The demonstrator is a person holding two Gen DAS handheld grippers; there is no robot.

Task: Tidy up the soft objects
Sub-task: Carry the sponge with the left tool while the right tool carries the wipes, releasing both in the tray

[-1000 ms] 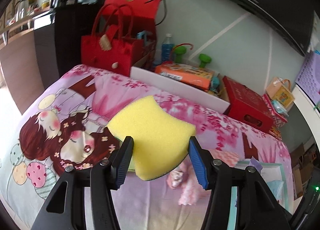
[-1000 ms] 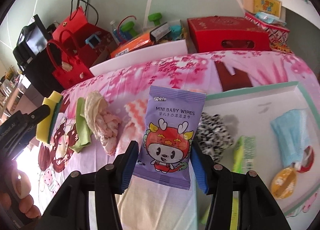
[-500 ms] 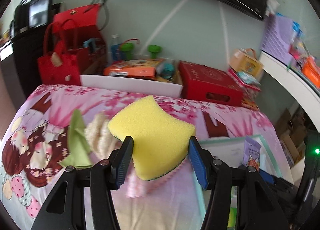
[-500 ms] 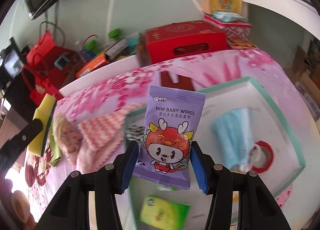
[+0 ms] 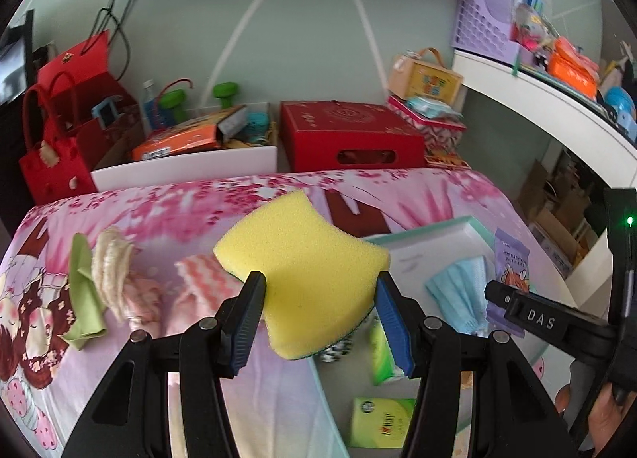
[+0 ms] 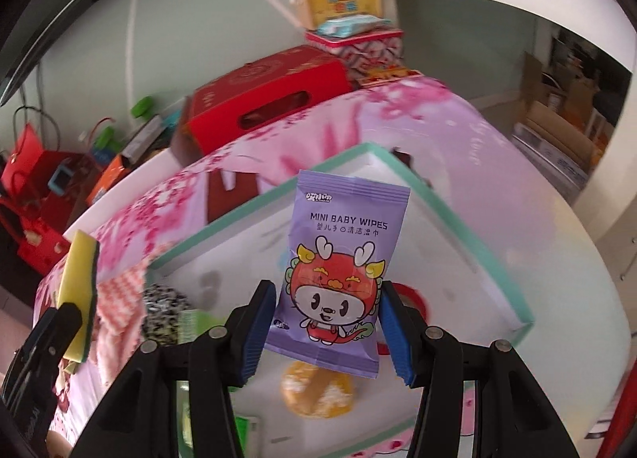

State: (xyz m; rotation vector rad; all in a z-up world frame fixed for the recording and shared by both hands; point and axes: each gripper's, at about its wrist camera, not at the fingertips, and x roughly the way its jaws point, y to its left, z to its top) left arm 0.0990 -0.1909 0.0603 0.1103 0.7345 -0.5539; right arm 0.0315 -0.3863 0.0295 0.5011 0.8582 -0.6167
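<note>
The yellow sponge [image 5: 306, 259] and the purple pack of baby wipes [image 6: 338, 271] are both held in the air above the white tray [image 6: 458, 219] on the pink bedspread [image 5: 159, 211]. To do this step well, bring each one fully inside the green rim before letting go, over a bare patch. The left claw [image 5: 318, 322] is clamped half-wide on the sponge; the right claw [image 6: 326, 328] grips the wipes likewise.
</note>
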